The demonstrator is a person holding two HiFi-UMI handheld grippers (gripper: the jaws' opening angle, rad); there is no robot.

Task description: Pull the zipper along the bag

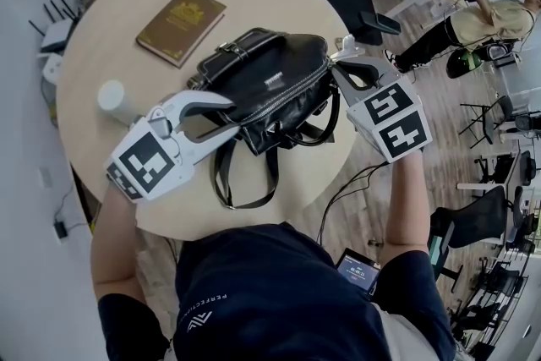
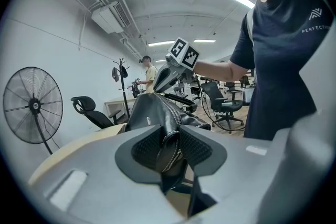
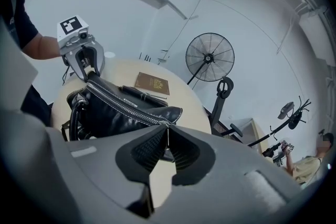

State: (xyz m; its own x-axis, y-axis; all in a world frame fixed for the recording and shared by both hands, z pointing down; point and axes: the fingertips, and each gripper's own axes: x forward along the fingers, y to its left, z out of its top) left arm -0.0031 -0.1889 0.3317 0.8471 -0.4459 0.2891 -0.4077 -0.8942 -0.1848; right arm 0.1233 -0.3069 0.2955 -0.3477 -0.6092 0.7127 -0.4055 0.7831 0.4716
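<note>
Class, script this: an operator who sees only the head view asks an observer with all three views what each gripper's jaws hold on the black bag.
Operator: What exactly is the left gripper clamping?
Observer: The left gripper view shows the left gripper pinching the bag by a stitched leather fold at its end.
Operator: And the right one?
Observer: The right gripper view shows the right gripper shut on the thin metal zipper pull, at the end of the bag nearest to it.
</note>
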